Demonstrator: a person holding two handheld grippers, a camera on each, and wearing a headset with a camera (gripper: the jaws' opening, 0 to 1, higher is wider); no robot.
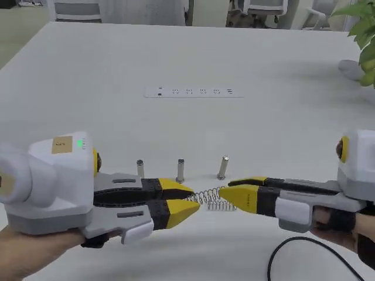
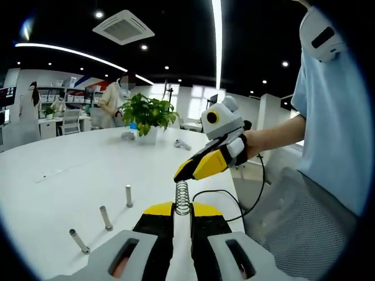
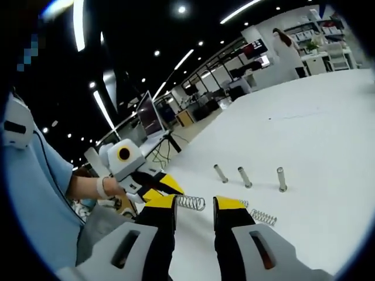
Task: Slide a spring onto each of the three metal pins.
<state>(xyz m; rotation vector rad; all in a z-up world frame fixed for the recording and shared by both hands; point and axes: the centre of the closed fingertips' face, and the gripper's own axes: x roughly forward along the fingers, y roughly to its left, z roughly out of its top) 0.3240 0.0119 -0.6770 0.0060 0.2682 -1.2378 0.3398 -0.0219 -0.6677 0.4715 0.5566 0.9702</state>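
Jaws on the left gripper (image 2: 183, 206) are clamping the spring (image 2: 182, 196), pointing at the right gripper's (image 3: 195, 202) parted jaws (pins (image 1: 180, 168) beyond it).

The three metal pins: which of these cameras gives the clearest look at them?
The head view: the three metal pins stand in a level row, square-on, nothing overlapping them. The left gripper view shows them small and leaning, low left; the right gripper view shows them clearly too, but slanted.
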